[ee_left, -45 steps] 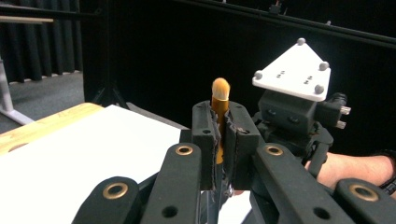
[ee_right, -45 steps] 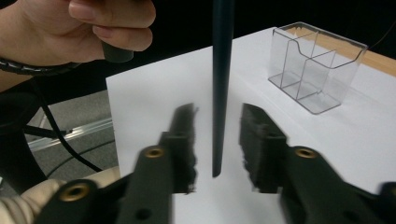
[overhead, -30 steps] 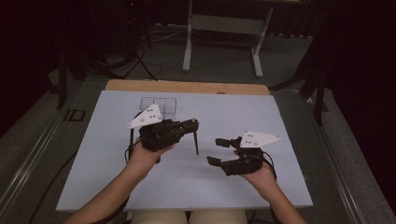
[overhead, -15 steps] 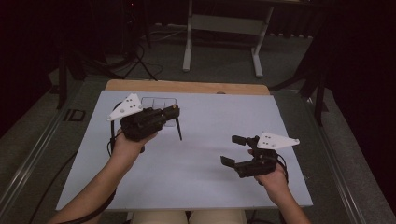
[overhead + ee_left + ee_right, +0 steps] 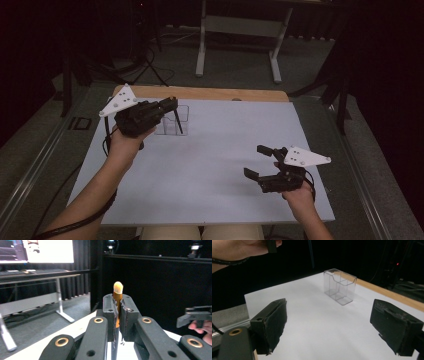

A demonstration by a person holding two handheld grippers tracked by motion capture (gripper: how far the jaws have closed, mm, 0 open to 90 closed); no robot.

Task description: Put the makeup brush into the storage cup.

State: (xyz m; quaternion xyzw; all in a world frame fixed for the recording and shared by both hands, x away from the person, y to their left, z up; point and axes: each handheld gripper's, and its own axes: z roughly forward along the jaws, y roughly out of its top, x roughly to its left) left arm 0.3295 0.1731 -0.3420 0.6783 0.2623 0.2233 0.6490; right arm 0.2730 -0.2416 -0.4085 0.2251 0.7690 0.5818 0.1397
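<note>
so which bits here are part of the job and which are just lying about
In the job:
- makeup brush, clamped in the left gripper
- clear divided holder
- right gripper, open, nothing in it

Lying about:
- metal stand on the floor
- floor cables

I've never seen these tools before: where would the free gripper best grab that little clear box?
Judging by its shape, grip the clear box across its two broad flat walls, coming down from above. It stands upright with an open top, and the right gripper, open and empty, looks wide enough to straddle it.
</note>
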